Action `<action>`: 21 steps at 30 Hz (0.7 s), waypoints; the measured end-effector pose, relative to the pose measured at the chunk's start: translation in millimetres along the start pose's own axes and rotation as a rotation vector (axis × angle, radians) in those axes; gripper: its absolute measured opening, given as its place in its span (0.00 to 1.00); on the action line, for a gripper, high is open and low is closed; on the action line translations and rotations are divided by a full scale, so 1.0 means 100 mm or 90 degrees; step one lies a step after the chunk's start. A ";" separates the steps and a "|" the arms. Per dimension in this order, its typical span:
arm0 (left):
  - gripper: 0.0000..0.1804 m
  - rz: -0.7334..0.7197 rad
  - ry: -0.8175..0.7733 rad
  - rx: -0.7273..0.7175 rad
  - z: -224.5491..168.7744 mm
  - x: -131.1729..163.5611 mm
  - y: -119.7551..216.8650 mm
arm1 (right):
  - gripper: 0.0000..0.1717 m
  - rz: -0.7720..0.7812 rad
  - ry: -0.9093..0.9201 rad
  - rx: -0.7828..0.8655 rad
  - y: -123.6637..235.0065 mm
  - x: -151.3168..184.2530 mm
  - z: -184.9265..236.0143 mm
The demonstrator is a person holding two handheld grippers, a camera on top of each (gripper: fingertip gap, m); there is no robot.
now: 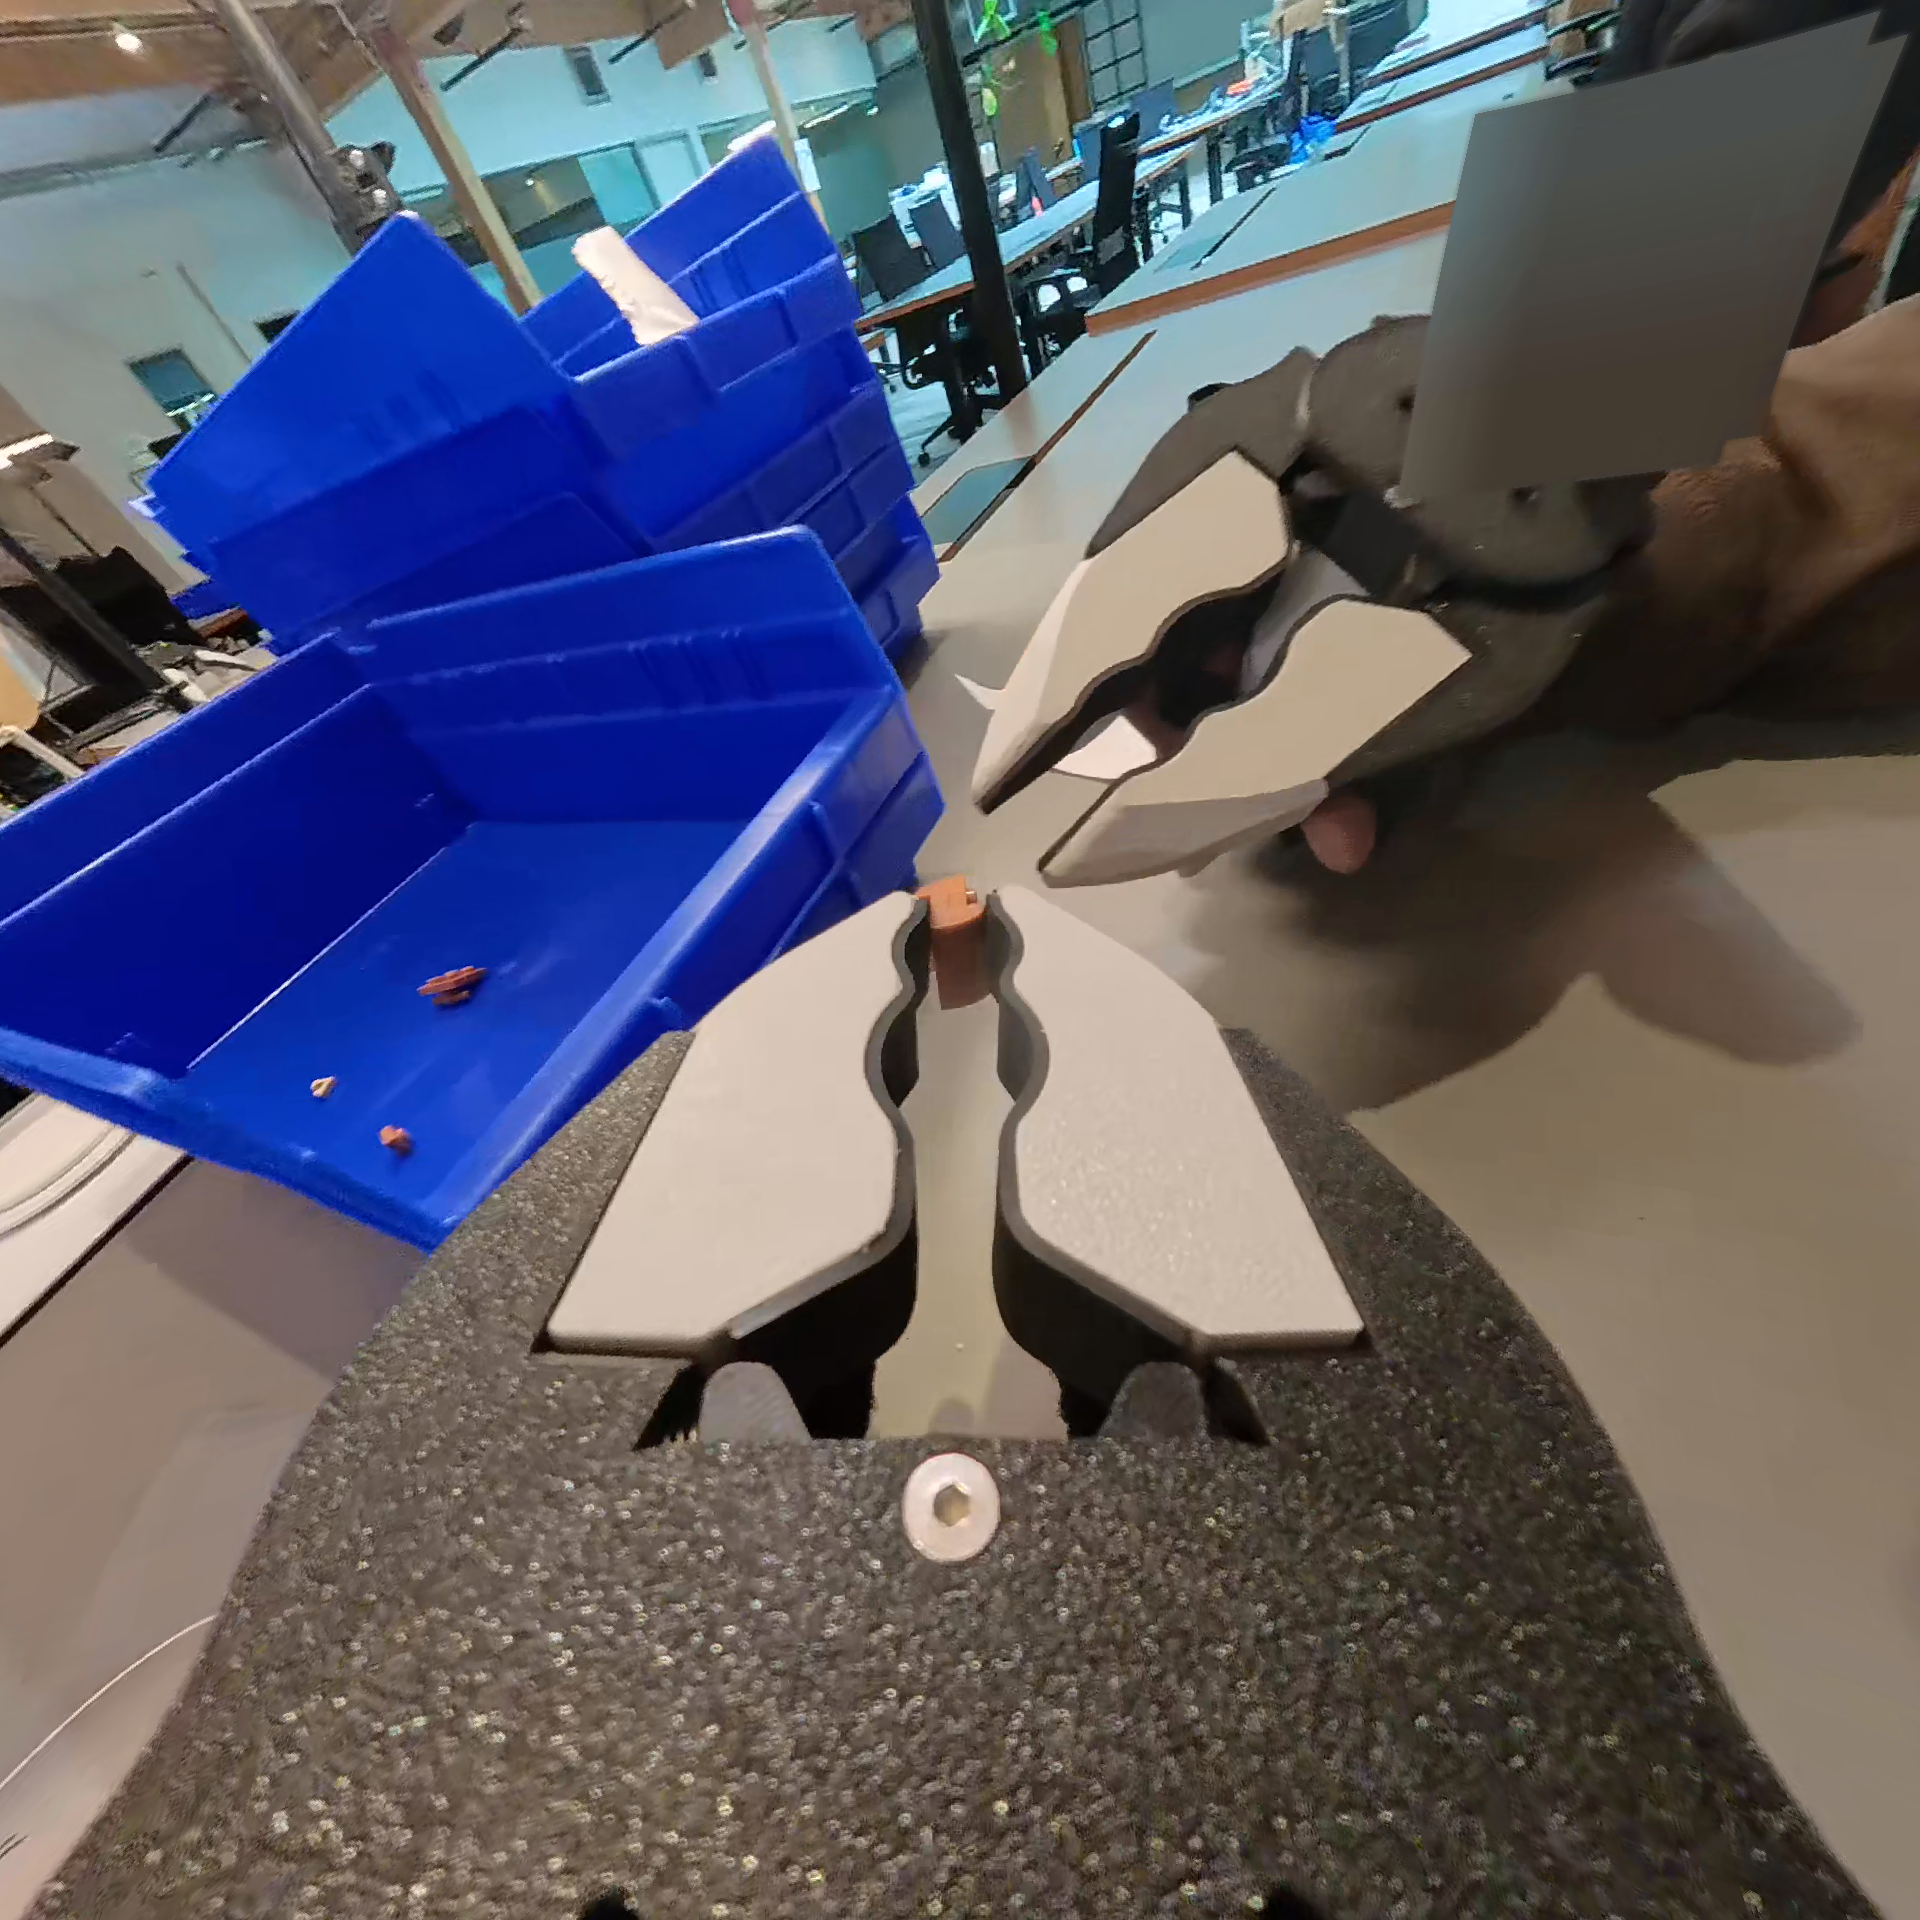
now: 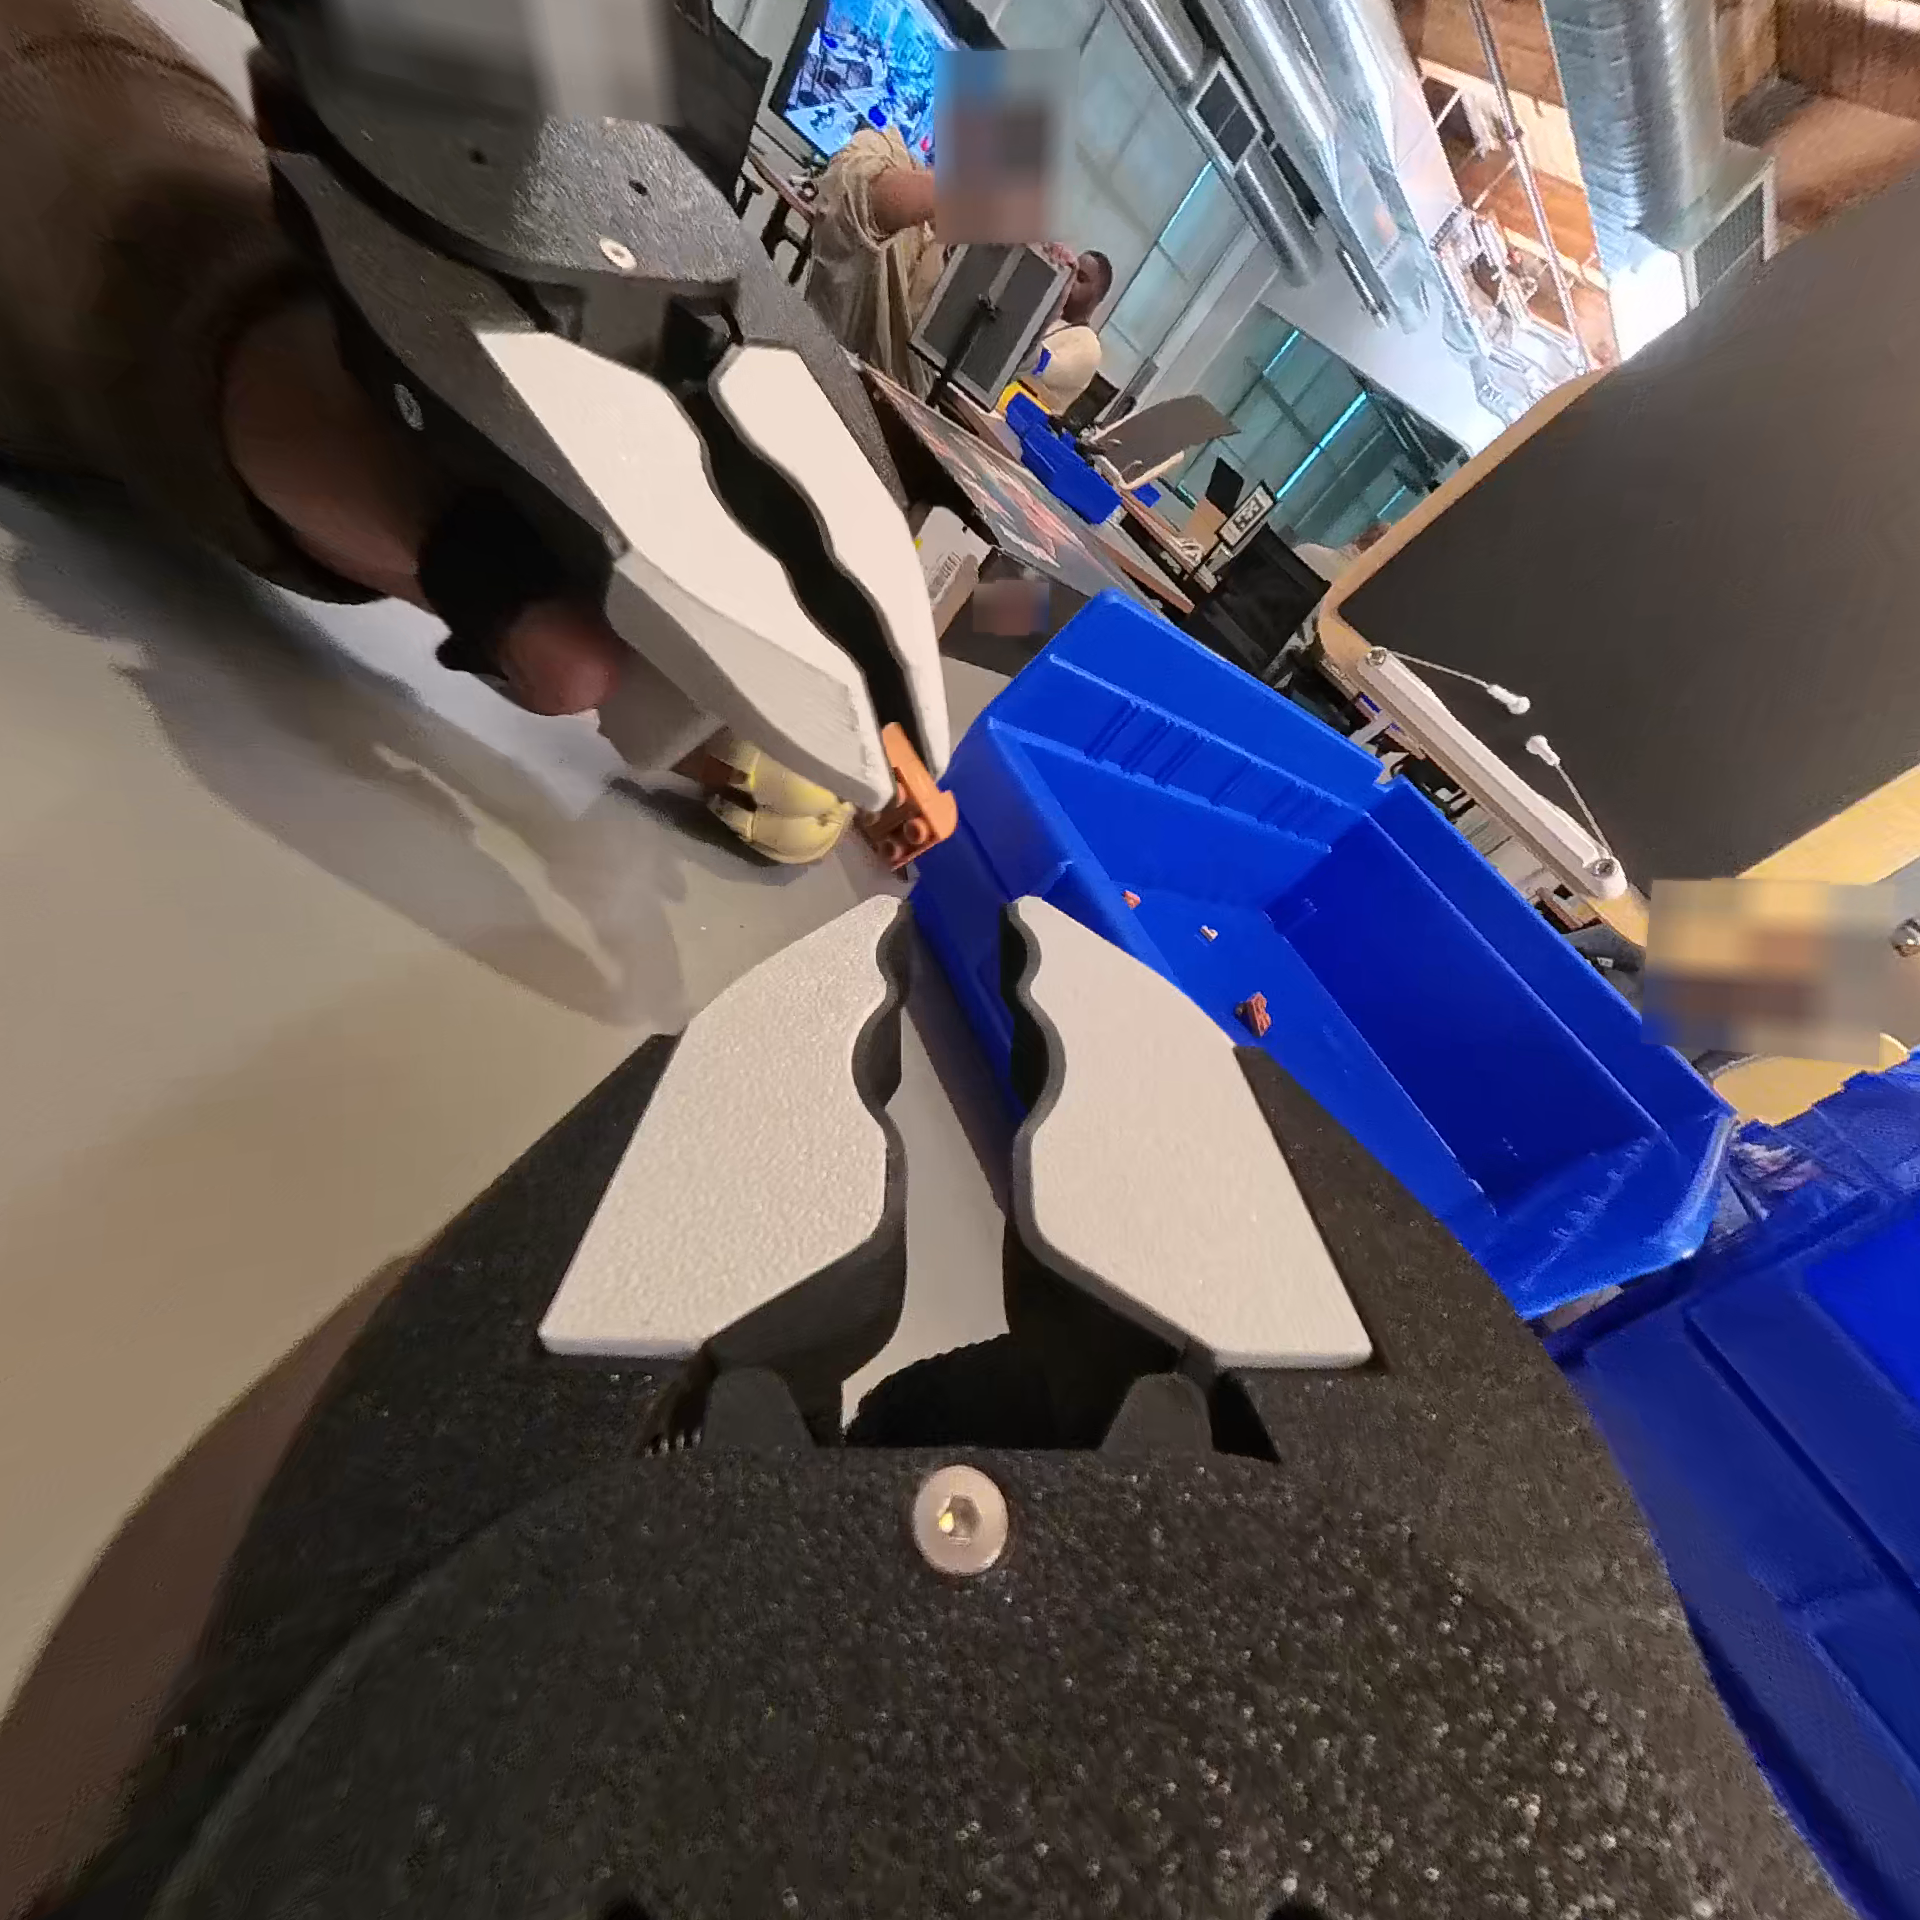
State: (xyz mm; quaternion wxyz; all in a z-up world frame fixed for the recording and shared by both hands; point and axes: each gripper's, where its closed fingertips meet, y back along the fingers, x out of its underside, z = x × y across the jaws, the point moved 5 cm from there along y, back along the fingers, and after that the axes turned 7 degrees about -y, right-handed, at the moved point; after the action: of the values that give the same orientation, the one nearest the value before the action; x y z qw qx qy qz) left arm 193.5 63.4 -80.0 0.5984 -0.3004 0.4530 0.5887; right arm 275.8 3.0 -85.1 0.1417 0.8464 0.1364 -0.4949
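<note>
My left gripper is shut on a small orange-brown brick, pinched upright between the fingertips above the grey table, just right of a blue bin. In the right wrist view the same gripper holds the brick beside the bin's corner. My right gripper is open and empty, its tips over the bin's near edge. In the left wrist view it hovers just beyond the brick without touching it.
Three small brown pieces lie on the bin's floor, and they also show in the right wrist view. A cream-yellow object lies on the table behind the left gripper. Stacked blue bins stand behind. People sit at far desks. My two grippers' fingertips are within a few centimetres of each other.
</note>
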 end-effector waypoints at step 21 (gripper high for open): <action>0.05 -0.085 0.074 0.067 -0.05 -0.01 0.23 | 0.06 -0.050 -0.213 -0.002 0.53 0.42 -0.79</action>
State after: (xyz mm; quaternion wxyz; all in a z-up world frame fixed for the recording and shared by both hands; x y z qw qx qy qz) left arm 170.0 61.8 -77.1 0.6240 -0.3318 0.4962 0.5042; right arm 378.7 -12.1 -79.2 0.1441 0.7462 0.1450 -0.6336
